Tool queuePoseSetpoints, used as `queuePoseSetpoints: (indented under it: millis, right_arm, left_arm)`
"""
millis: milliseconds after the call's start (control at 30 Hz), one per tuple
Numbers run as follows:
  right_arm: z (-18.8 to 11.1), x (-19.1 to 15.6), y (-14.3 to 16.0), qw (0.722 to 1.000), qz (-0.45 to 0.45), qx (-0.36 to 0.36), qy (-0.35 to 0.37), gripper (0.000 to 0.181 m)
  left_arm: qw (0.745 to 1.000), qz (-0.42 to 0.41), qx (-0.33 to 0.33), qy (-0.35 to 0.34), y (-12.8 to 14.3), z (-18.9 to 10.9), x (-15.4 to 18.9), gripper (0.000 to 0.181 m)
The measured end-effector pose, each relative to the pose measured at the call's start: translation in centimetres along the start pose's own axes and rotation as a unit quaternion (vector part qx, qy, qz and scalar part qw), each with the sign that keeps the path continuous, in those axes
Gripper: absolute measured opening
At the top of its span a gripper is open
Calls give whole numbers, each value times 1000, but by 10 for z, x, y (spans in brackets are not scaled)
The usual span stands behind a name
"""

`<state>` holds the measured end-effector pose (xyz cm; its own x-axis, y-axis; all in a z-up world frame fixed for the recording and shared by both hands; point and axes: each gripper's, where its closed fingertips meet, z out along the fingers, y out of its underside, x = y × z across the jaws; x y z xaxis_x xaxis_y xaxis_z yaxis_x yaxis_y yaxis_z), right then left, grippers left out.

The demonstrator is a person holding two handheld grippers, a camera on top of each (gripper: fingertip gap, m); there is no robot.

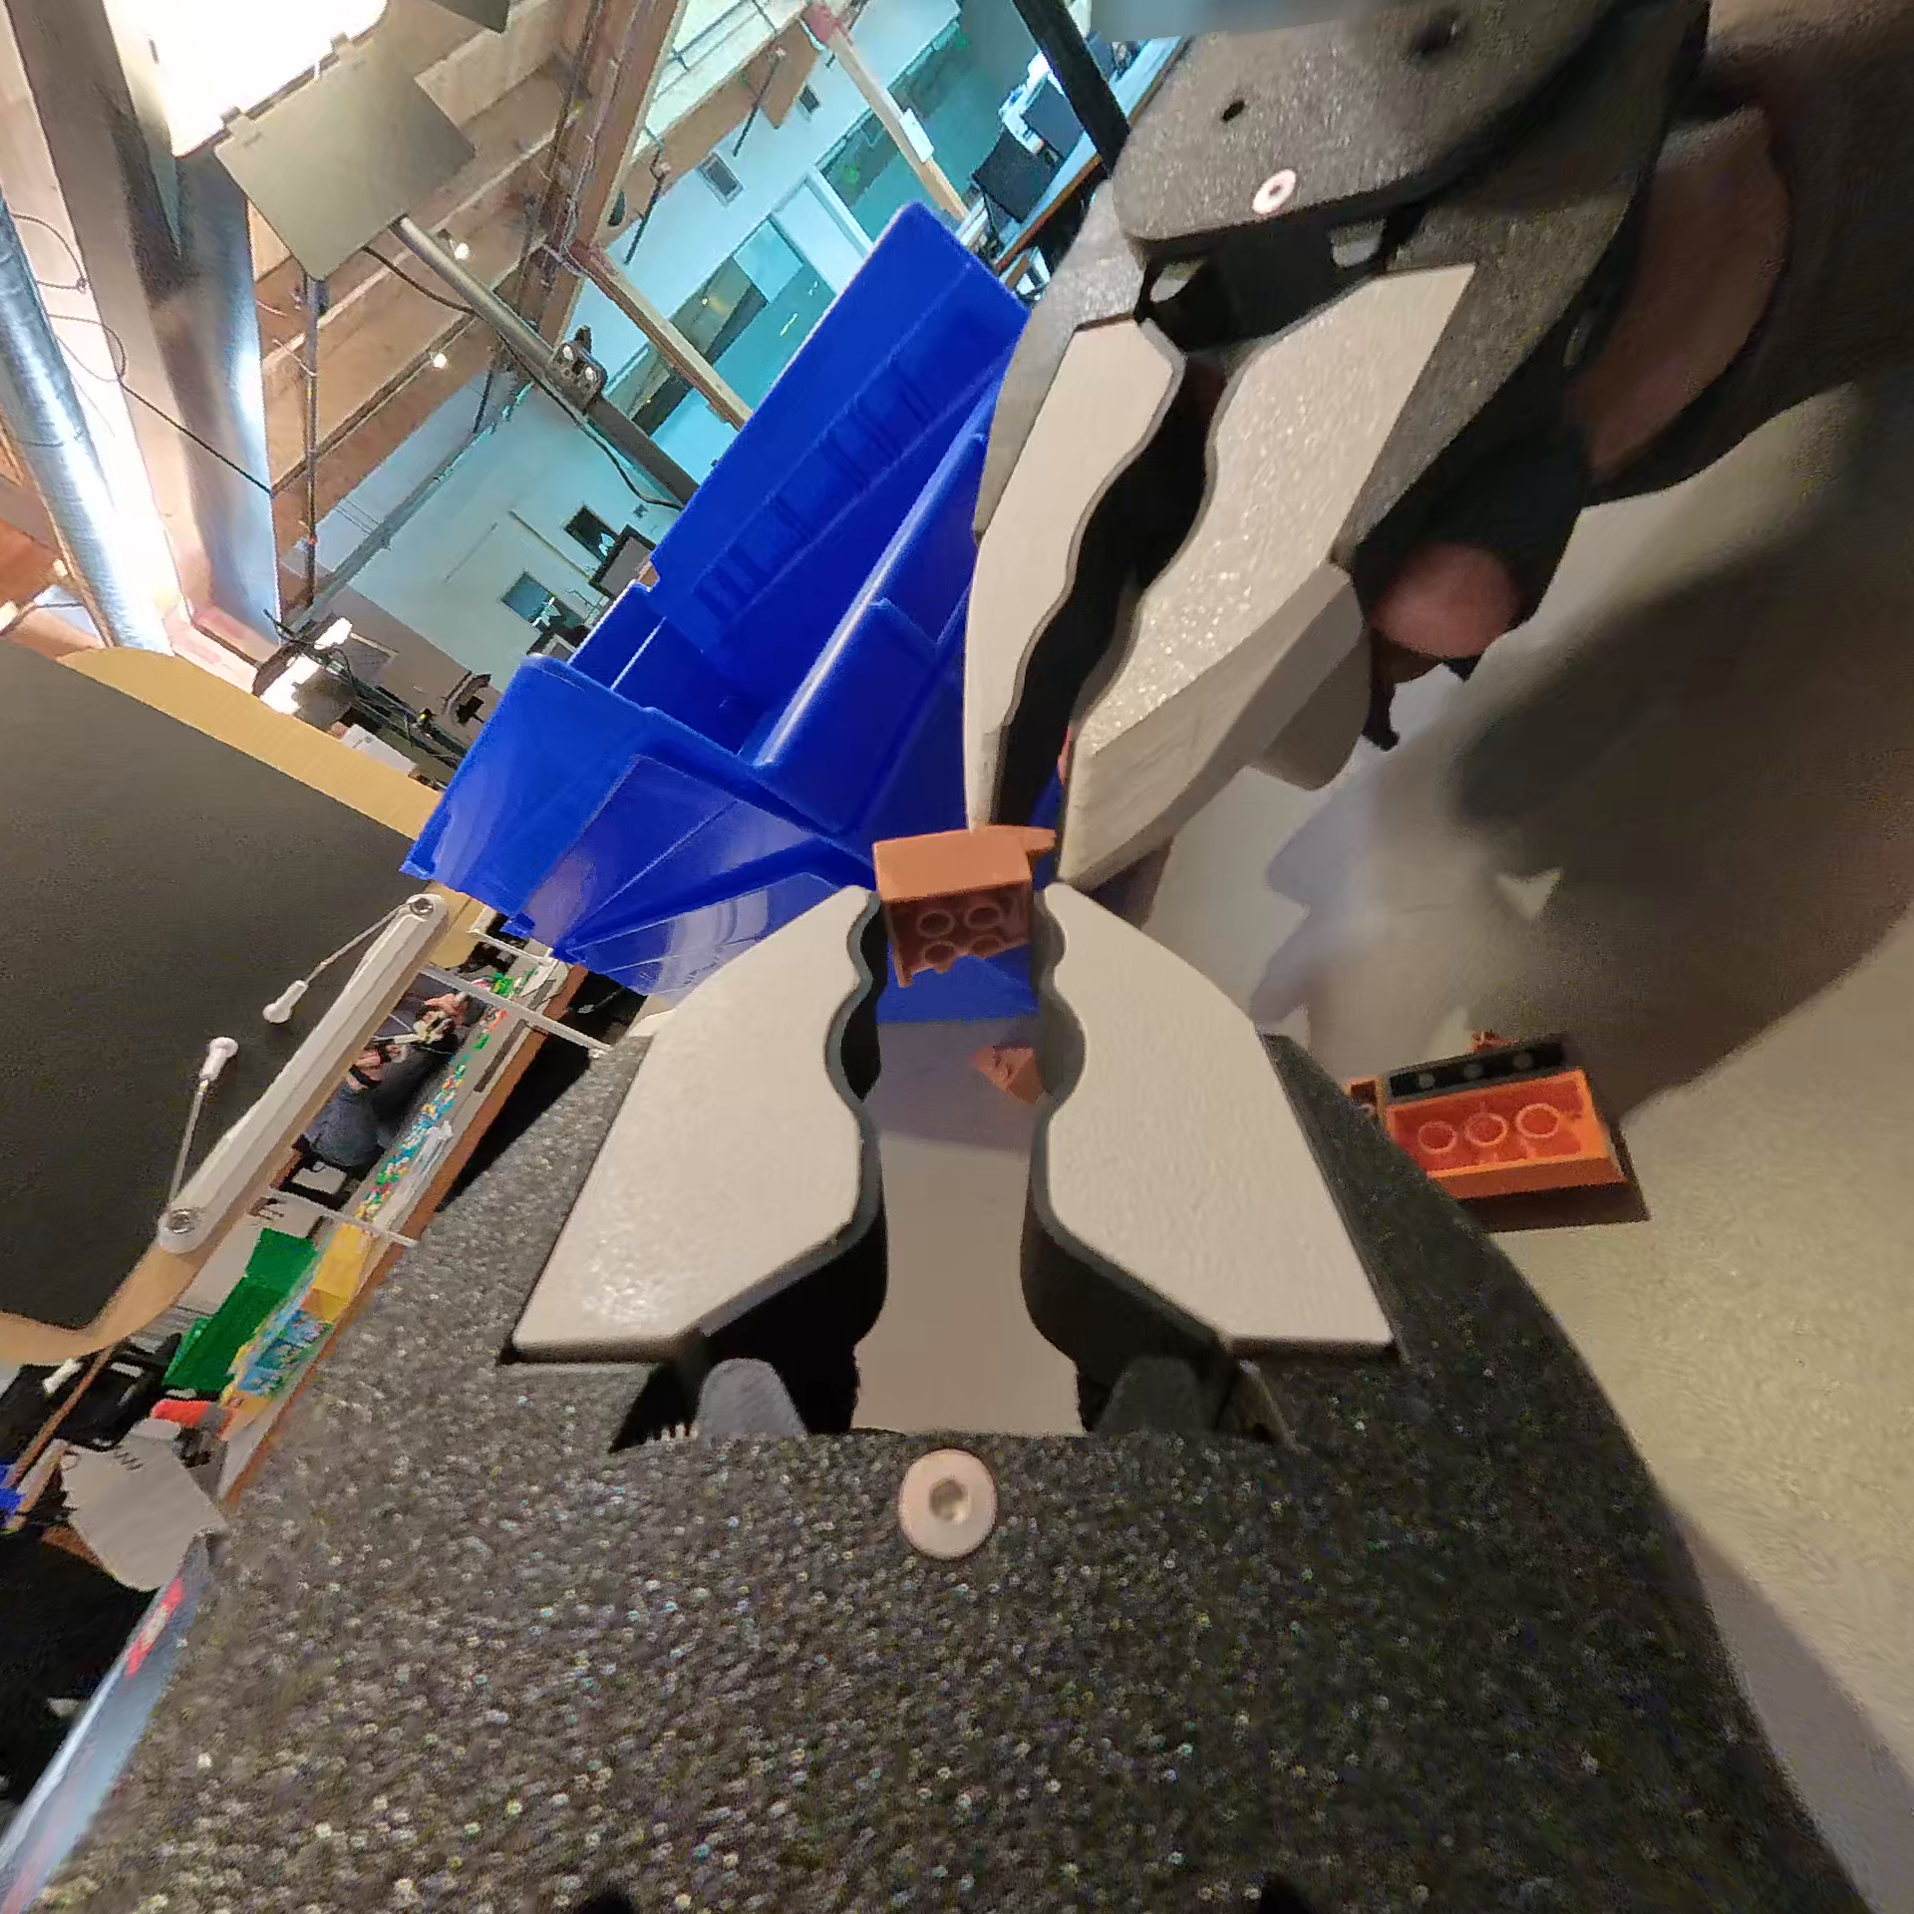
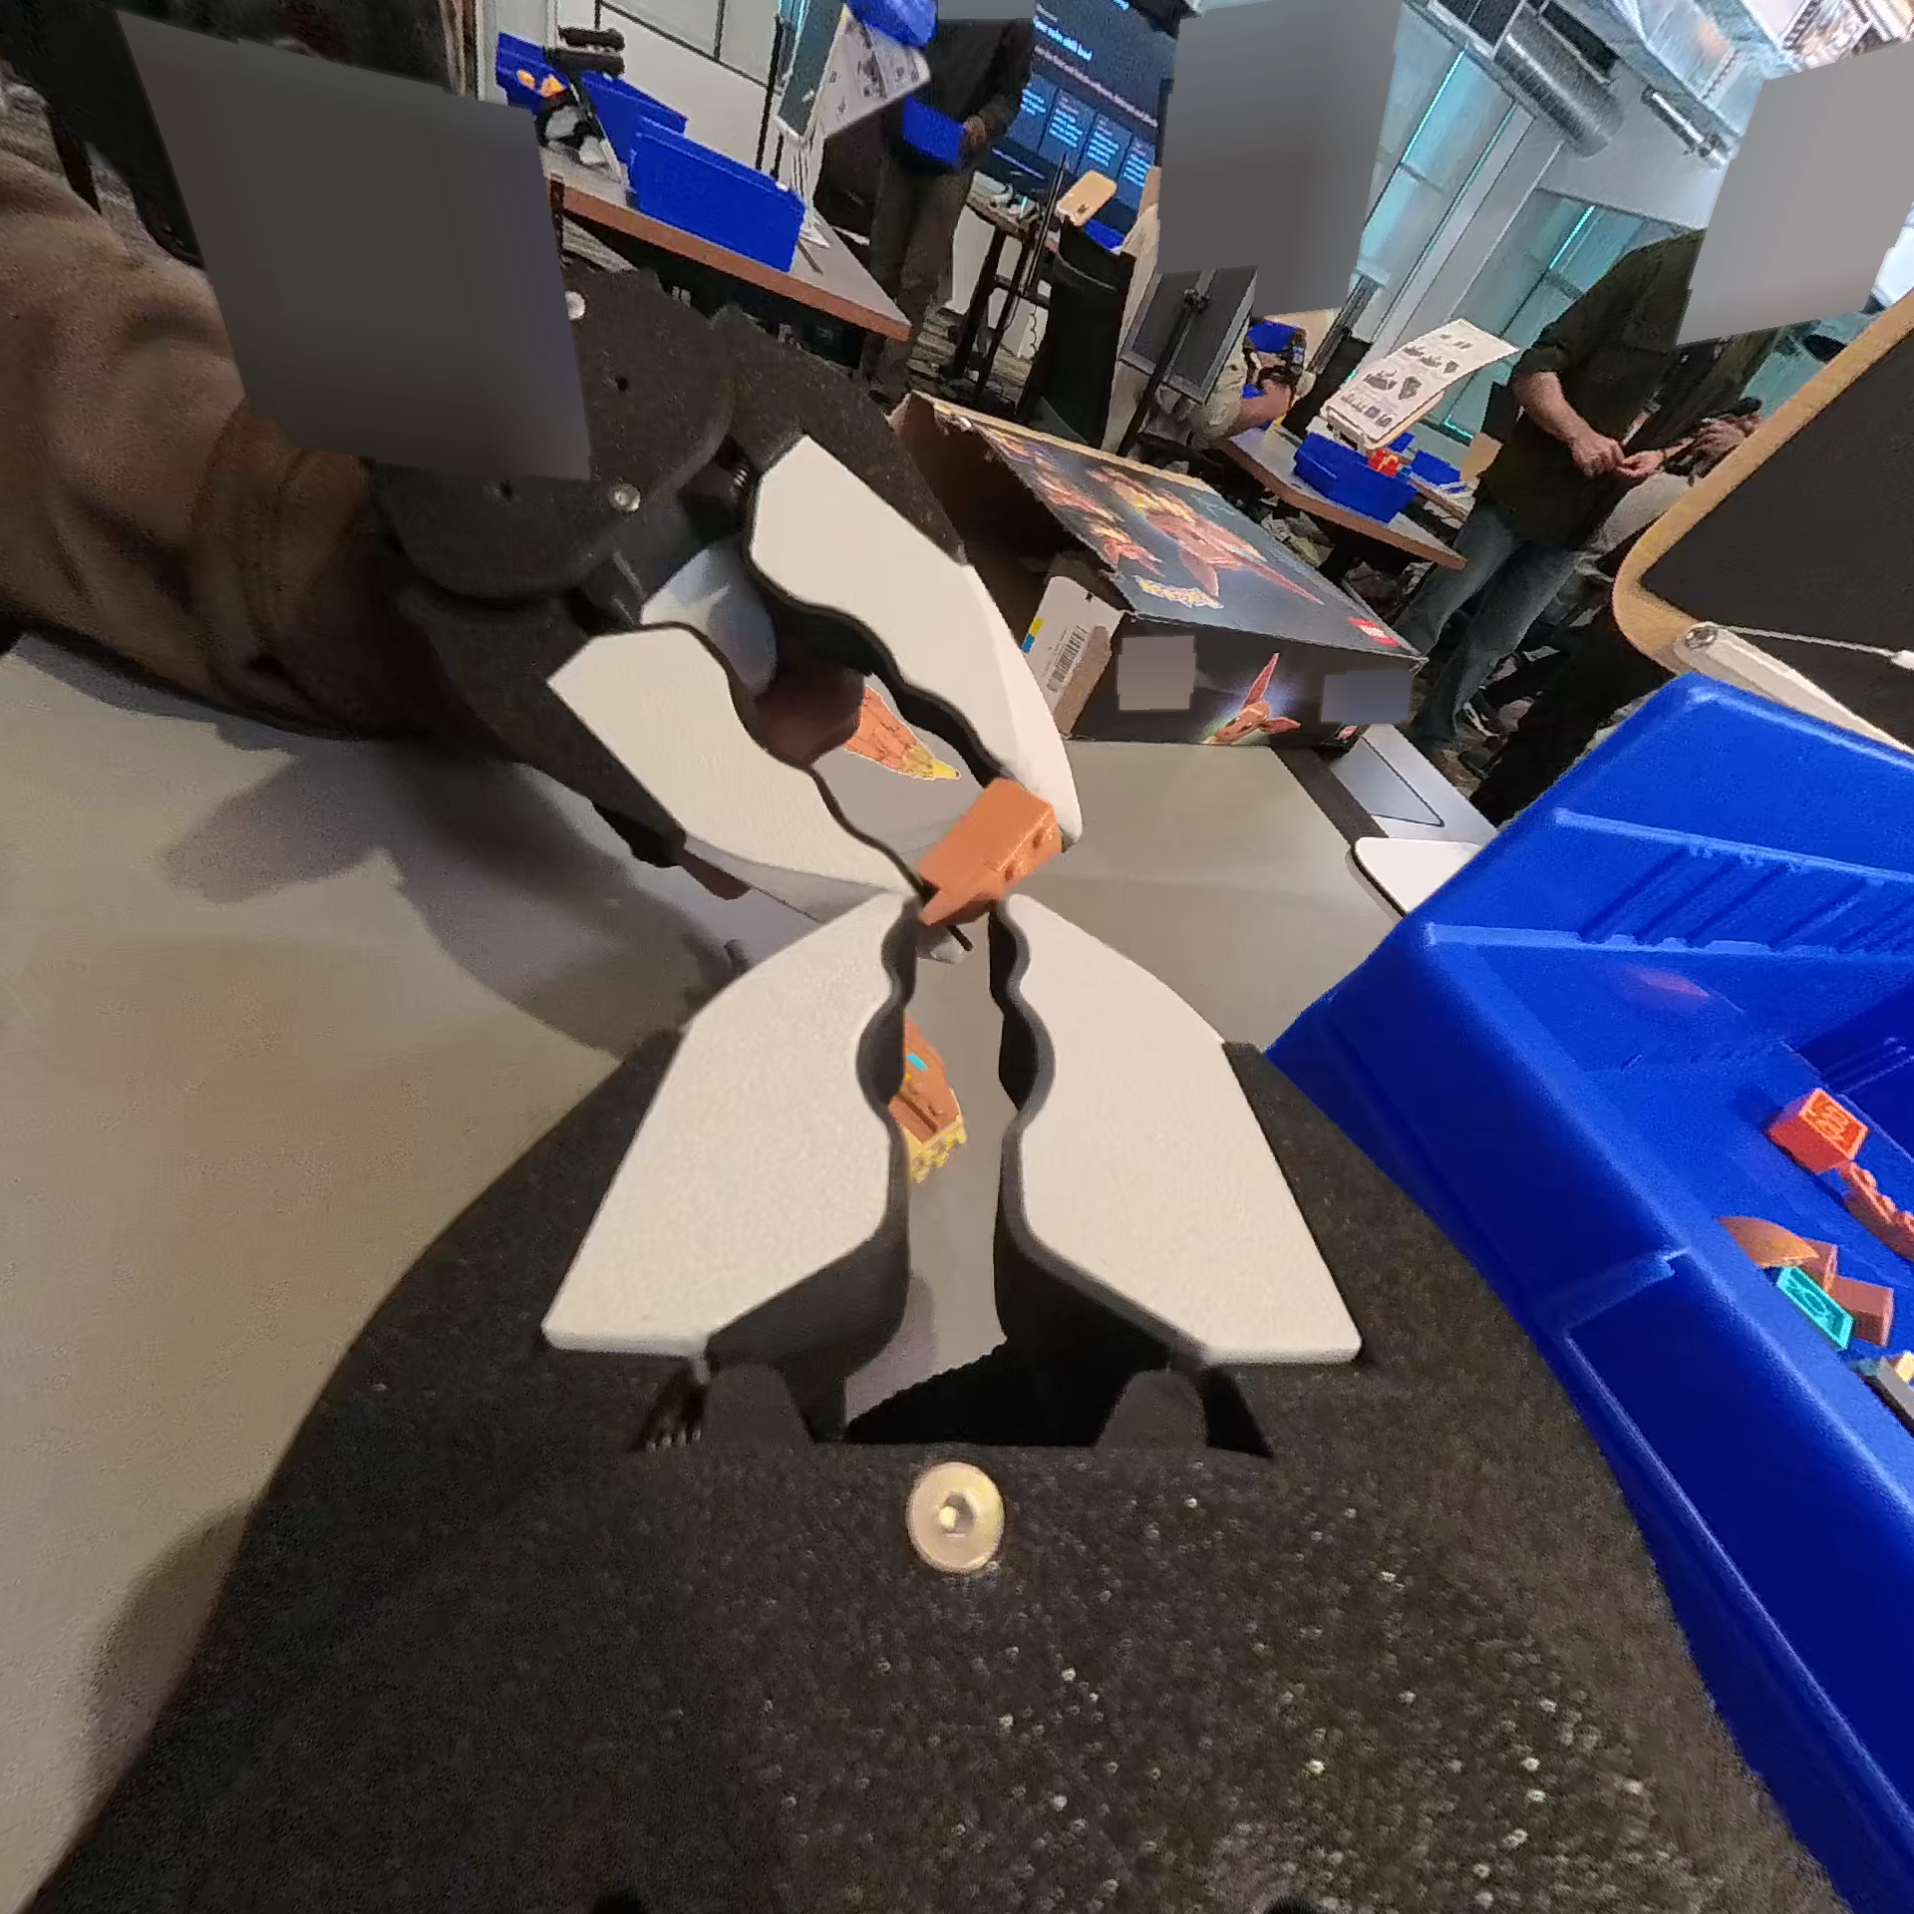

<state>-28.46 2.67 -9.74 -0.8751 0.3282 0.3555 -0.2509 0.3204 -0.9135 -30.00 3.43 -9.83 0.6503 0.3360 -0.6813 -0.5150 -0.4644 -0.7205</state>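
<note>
Brown brick (image 1: 958,911) sits pinched between the left gripper (image 1: 958,932) jaws; right gripper (image 2: 948,922) jaws narrowly spread at it.

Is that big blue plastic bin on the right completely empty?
No. In the right wrist view, the blue plastic bin has several small toy bricks in orange, brown and teal lying on its floor.

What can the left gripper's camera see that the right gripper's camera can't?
Only the left wrist view shows an orange brick lying on the table and the ceiling beams. Only the right wrist view shows loose bricks inside the bin, a big picture box and people standing behind. Both show the brown brick held by the left gripper, the right gripper, the blue bin and the grey table.
</note>
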Motion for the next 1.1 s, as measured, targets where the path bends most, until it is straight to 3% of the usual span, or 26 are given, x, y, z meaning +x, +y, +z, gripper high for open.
queuePoseSetpoints:
  millis: [500,933,1100]
  right_arm:
    - [-4,-6,9,998,-50,-24,-31,9]
    - [-5,-10,13,996,-68,-29,-49,0]
    - [-5,-6,16,997,-46,-35,-43,0]
  left_arm:
    - [999,2,3,51,0,-2,10,26]
    - [979,-132,38,152,-4,-7,21,26]
    - [983,-129,25,126,1,-3,17,26]
